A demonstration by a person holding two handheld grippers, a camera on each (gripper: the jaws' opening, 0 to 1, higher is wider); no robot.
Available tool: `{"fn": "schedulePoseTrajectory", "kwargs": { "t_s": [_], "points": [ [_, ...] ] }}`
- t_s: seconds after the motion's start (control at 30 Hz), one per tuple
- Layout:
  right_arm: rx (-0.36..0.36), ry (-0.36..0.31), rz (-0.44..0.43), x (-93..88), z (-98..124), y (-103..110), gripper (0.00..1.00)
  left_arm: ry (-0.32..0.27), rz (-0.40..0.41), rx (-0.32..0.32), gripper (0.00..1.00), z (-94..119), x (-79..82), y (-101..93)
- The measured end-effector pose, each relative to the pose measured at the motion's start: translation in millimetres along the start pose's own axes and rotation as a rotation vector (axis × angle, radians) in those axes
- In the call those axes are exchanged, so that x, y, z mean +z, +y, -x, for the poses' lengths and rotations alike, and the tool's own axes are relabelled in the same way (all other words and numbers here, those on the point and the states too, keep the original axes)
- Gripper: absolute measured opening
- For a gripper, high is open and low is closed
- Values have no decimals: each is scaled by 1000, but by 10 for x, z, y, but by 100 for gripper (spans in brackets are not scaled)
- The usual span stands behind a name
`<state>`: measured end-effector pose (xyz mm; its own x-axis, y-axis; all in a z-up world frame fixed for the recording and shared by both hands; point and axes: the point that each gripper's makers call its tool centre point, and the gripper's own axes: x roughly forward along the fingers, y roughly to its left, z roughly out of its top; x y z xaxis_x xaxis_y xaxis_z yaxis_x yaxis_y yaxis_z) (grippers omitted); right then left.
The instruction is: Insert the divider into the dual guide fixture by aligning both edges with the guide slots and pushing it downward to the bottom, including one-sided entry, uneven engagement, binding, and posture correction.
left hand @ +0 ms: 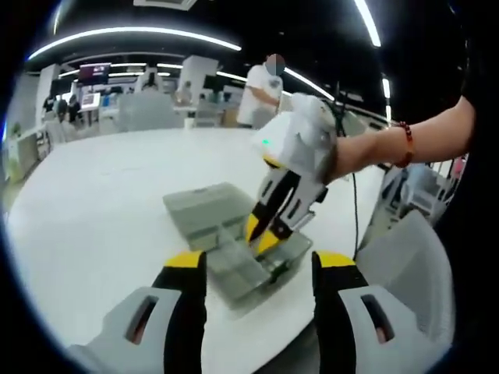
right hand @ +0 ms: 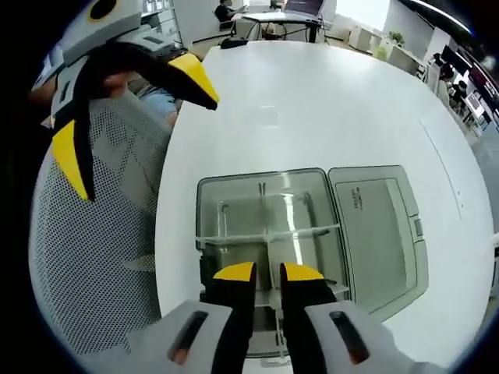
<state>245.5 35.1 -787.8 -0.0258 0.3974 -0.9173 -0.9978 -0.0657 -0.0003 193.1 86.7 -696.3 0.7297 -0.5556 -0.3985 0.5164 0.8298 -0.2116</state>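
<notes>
In the left gripper view, the left gripper (left hand: 260,273), grey plastic with yellow rubbery tips, has its fingers (left hand: 184,269) spread wide and holding nothing. Between and just beyond those tips lies the translucent grey plastic box with its hinged lid folded open (left hand: 204,209), flat on the smooth white round table (left hand: 101,210). Right of it, the right gripper (left hand: 263,234) reaches down into the box, gripped by a hand (left hand: 355,152) with a red bead bracelet.

In the right gripper view, a grey mesh chair back (right hand: 93,257) sits left of the right gripper's fingers (right hand: 234,280). These are drawn close together, seemingly pinching the thin clear plastic divider (right hand: 274,290), which stands upright in the near compartment, meeting a clear crosswise strip (right hand: 269,233) just beyond the tips. The flat lid (right hand: 382,234) lies to their right.
</notes>
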Motion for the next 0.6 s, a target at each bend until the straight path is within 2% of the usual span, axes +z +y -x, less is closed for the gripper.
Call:
{"fn": "schedulePoseTrajectory", "kwargs": {
  "t_s": [0.33,0.6],
  "points": [
    [-13,-46,-44,33,-3,27,14,24,11,6,54,9,-75,53],
    [-50,-97,-97,95,63,-44,16,41,9,20,54,55,-89,83]
  ]
}}
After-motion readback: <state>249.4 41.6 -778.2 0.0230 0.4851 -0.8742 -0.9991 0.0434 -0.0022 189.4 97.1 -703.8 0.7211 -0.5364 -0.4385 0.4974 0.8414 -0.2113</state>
